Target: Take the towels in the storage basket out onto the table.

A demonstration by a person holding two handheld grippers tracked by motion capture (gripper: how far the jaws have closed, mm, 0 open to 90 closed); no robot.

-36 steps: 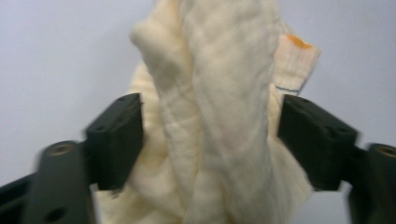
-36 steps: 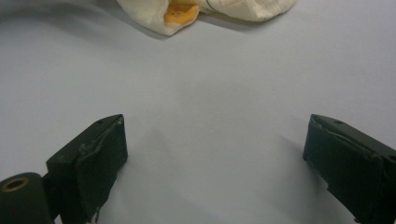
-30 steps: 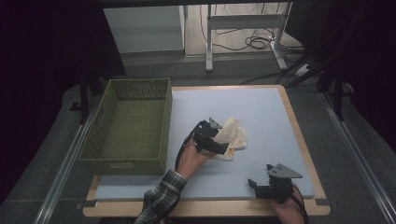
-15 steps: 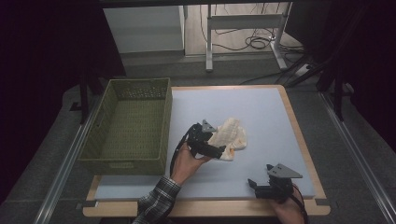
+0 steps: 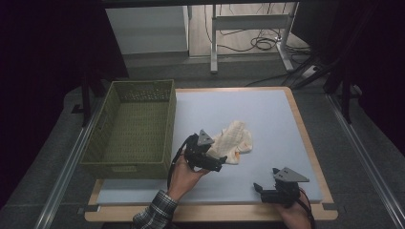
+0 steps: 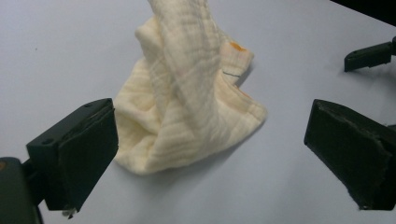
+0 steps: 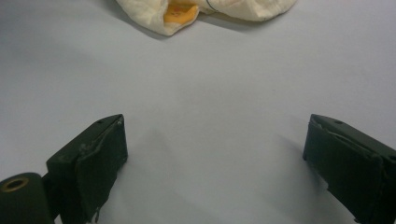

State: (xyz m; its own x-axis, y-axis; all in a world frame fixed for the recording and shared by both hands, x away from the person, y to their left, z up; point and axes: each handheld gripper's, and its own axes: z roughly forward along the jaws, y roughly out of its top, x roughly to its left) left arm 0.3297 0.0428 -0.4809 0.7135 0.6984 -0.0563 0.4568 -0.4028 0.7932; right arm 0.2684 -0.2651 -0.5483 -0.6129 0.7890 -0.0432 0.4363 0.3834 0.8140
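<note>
On the far left of the table (image 5: pixel 282 143) stands the green basket (image 5: pixel 131 129), well apart from my right hand and just beside my left. Next along comes my left gripper (image 5: pixel 217 160), whose jaws have just been opening and now stand wide with nothing pressed between them; the cream cloth (image 5: pixel 233 141) lies right ahead of its tips, and in the left gripper view the cloth (image 6: pixel 187 98) sits between and a little beyond the two pads, crumpled, with one fold rising out of the top of the picture. Its long axis, from the high view, runs from my left gripper up and away toward the far right, so the basket lies on the opposite side of that gripper from the cloth. My left hand is plainly the nearer one. Further right, my right gripper (image 5: pixel 267 190) rests low at the near edge, jaws spread and empty, the cloth (image 7: pixel 205 11) well ahead of it across bare mat. Whether the pads touch the cloth's near edge I cannot tell. An orange patch shows inside a fold; what it is I cannot make out.
</note>
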